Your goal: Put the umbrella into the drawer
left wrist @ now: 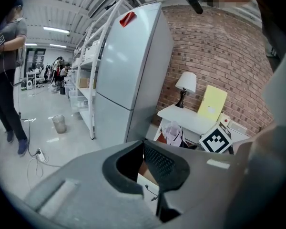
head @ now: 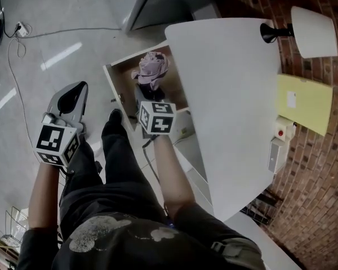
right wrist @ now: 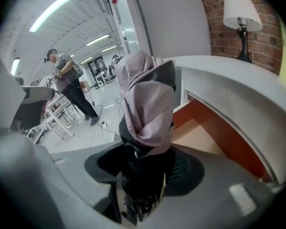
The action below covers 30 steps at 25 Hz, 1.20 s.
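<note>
Closest beneath us are our own dark trousers [head: 101, 173]. Past them, from big to small, come the white round-cornered table top [head: 231, 94], then the open white drawer with a bare wooden inside [head: 121, 83] pulled out from under its edge. Next is the folded lilac fabric umbrella with a black lower end [head: 152, 69], which hangs over that drawer's open inside; whether it touches the wooden bottom we cannot tell. Our right gripper [head: 149, 95] is clamped on the umbrella's black part, its jaws standing fairly wide around it, with the lilac cloth bunched ahead of the pads. Our left gripper [head: 79, 89] hovers off to the side over the grey floor [head: 45, 38], tips together, nothing in it. We judge the umbrella light but of two natures: loose, soft, slippery cloth outside, stiff ribs and shaft within. Gripped by the cloth alone it would likely slide or squash, so the firm black bundle where we hold it seems the right place. Laid down lengthwise it should settle without harm, though the loose folds may catch on the drawer's edge.
</note>
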Available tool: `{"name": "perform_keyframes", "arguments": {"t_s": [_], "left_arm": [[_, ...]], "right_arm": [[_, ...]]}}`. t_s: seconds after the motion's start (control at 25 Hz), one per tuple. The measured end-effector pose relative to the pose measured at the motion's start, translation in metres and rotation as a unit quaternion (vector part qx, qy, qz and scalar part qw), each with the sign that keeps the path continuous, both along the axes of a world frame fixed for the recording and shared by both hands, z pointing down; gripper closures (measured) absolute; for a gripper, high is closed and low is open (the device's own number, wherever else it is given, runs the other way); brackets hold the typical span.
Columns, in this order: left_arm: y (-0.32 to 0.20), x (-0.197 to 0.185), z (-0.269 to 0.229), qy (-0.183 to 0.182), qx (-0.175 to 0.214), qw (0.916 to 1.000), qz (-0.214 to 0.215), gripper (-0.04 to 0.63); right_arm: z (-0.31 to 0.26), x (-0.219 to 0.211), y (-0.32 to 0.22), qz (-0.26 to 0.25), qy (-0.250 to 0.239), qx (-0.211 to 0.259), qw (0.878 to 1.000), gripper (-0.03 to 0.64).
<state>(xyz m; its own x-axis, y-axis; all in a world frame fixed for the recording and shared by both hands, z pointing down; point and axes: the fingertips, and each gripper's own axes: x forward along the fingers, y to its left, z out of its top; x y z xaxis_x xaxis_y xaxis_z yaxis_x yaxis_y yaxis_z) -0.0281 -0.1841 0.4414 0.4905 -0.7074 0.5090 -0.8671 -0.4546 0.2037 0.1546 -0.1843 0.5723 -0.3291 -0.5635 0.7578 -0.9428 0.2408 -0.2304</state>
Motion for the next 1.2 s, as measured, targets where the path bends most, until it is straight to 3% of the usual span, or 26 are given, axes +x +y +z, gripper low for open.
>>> {"name": "perform_keyframes", "arguments": {"t_s": [0.48,1.2], "left_arm": [[0.013,0.013,0.062,0.011,-0.039,0.9992,-0.005,0.583],[0.017,0.022,0.113,0.018,-0.084,0.9961,-0.016,0.583]], "right_arm": [[0.085,0.024,-0.009,0.054,0.008,-0.034,0.998,0.382],[0.16,0.048,-0.005,0.066,0.038,-0.099,0.992,0.38]]}}
